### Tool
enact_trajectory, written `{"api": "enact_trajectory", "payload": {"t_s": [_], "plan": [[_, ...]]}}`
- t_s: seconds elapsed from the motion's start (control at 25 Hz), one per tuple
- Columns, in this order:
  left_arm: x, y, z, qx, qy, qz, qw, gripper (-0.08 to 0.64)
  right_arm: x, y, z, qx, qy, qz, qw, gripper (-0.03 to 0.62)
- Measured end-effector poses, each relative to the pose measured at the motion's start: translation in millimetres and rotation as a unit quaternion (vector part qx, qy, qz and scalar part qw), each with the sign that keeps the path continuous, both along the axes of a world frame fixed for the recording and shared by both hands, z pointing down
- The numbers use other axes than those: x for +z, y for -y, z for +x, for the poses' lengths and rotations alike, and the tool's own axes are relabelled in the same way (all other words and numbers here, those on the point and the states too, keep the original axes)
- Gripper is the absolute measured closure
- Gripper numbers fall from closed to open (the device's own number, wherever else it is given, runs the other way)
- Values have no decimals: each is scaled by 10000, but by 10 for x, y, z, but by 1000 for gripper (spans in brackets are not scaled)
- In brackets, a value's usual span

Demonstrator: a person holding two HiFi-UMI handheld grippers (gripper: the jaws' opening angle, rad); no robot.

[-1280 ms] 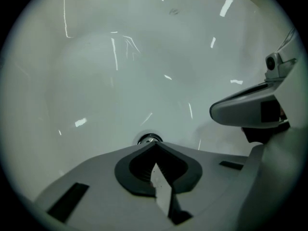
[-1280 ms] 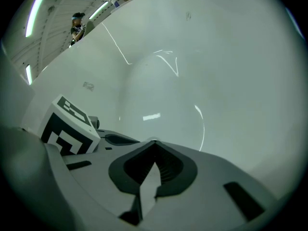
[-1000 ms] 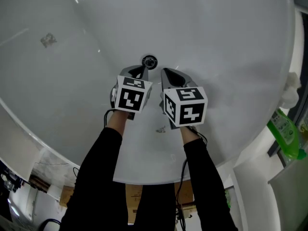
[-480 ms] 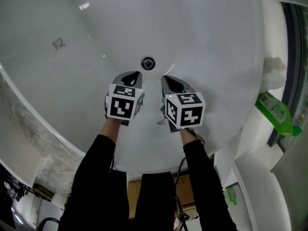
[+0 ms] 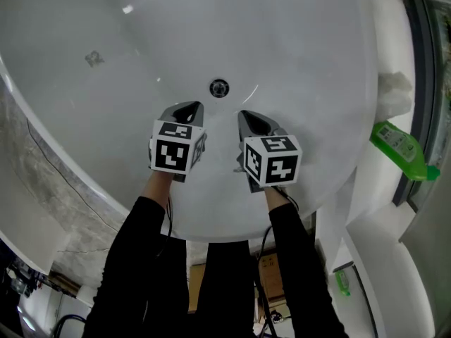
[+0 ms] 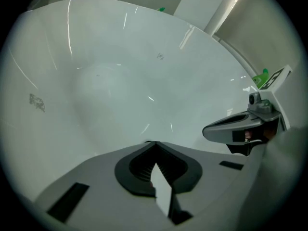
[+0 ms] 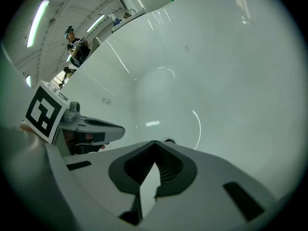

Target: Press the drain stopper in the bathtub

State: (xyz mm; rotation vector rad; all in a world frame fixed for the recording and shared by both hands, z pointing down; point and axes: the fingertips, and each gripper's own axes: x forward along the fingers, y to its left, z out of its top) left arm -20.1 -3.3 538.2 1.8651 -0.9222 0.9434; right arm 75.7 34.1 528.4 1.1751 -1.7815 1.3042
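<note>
The round chrome drain stopper [image 5: 219,88] sits in the floor of the white bathtub [image 5: 296,41]. My left gripper [image 5: 189,108] hovers just below and left of it, shut and holding nothing. The right gripper [image 5: 246,116] hangs just below and right of the stopper, also shut and holding nothing. In the right gripper view the stopper [image 7: 169,141] peeks out just past the closed tips of the right gripper [image 7: 155,143]. The left gripper view shows its own closed tips [image 6: 152,144] over bare tub floor, with the right gripper [image 6: 240,128] beside them.
A green bottle [image 5: 399,151] and a white cloth [image 5: 394,91] rest on the tub's right ledge. A small grey mark [image 5: 93,58] shows on the tub's left wall. A marble surround [image 5: 42,182] borders the tub at left. A person [image 7: 74,44] stands far off.
The left gripper has drawn back to the left, away from the stopper. The right gripper has stayed about where it was. The head view has shifted a little.
</note>
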Motion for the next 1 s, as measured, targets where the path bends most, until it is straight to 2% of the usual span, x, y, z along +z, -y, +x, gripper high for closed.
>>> {"api": "enact_trajectory", "payload": {"t_s": [1.0], "plan": [[-480,-132,-132,62,-217,321,9992,555,-352,-230,-115,85,-102,182,9997,589]]}}
